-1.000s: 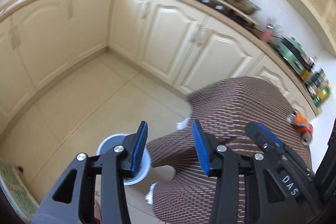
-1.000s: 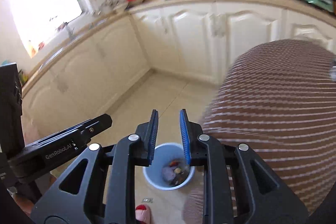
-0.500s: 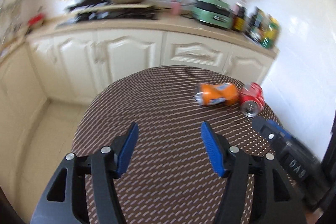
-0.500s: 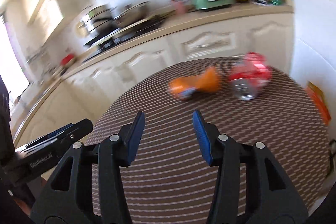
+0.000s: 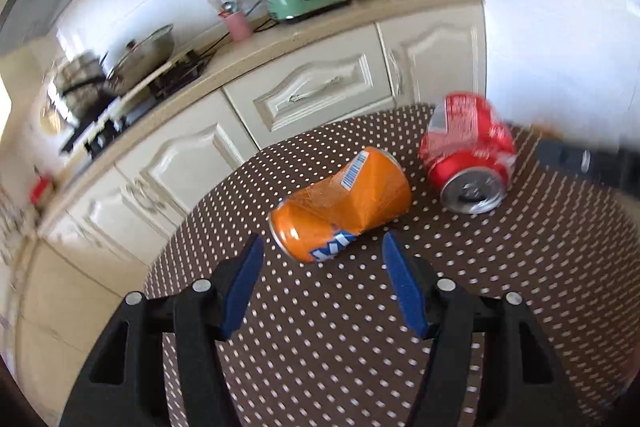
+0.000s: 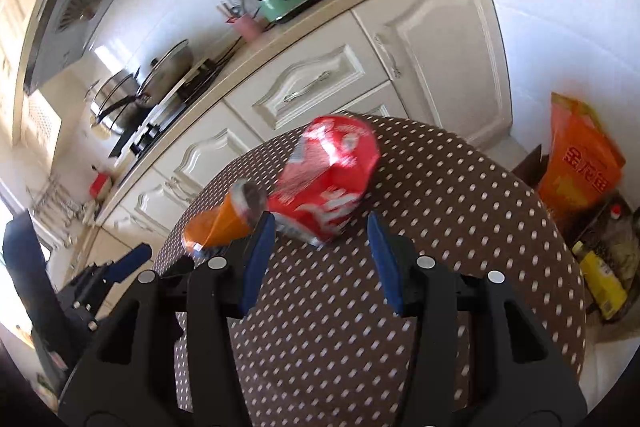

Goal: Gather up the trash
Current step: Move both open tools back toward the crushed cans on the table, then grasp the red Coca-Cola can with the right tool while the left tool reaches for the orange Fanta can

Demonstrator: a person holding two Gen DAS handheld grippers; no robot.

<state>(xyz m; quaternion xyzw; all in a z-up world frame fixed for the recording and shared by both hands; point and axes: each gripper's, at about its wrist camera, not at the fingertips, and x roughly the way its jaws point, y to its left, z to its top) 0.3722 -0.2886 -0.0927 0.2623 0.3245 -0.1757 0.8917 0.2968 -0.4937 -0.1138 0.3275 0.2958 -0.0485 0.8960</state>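
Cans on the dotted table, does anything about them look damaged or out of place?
Both are crushed and lying on their sides. The orange can is dented across its middle; the red can beside it is crumpled. No spill shows on the table. Neither is held yet.

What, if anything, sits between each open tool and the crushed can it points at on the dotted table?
Nothing visible. The left tool faces the orange can across bare dotted table. The right tool faces the red can, also unobstructed; the orange can lies off to its left.

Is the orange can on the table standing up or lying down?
Lying down. The orange can rests on its dented side on the table, beside the red can.
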